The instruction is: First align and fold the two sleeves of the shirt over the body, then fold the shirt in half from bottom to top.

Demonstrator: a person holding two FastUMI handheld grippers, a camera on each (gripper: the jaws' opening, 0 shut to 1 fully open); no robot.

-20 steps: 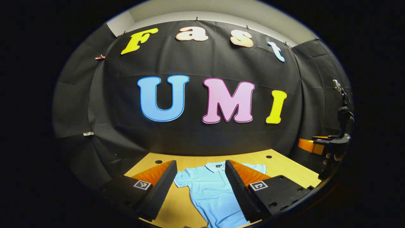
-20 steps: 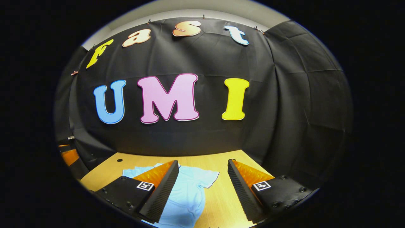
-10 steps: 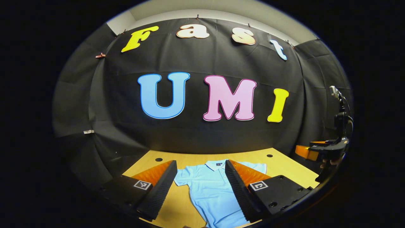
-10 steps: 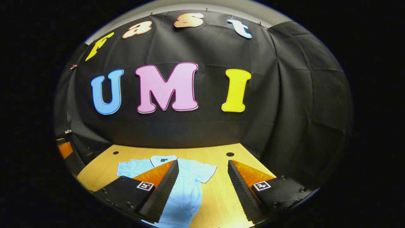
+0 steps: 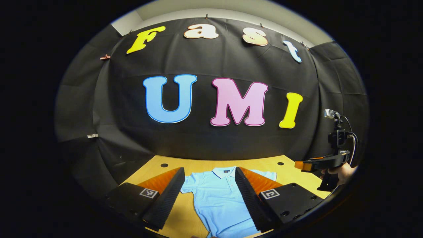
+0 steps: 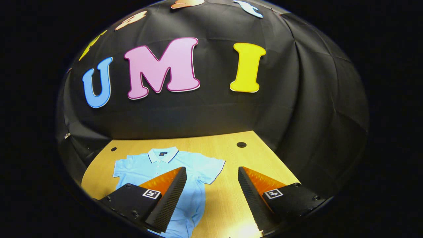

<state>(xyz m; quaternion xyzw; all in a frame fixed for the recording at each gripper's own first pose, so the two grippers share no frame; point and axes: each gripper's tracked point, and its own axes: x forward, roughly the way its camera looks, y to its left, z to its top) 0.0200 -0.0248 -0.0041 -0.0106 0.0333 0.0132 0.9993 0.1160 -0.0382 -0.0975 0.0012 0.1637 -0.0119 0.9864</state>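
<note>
A light blue polo shirt [image 5: 219,195] [image 6: 158,168] lies flat on the wooden table [image 5: 290,172] [image 6: 231,195], collar toward the back wall and both short sleeves spread out. My left gripper [image 5: 210,198] hovers open above the shirt's body, nothing between its fingers. My right gripper [image 6: 211,198] hangs open over the table just right of the shirt, beside the right sleeve [image 6: 213,167]. In the left gripper view the right gripper [image 5: 319,163] shows at the far right, held by a hand [image 5: 343,172].
The table has round holes near its back edge [image 5: 164,165] [image 6: 241,144]. Black cloth walls close in the back and both sides. Bare wood shows to the right of the shirt [image 6: 251,155].
The right gripper has tilted down and lowered toward the table, so the whole top of the shirt has come into its view. The left gripper has barely moved.
</note>
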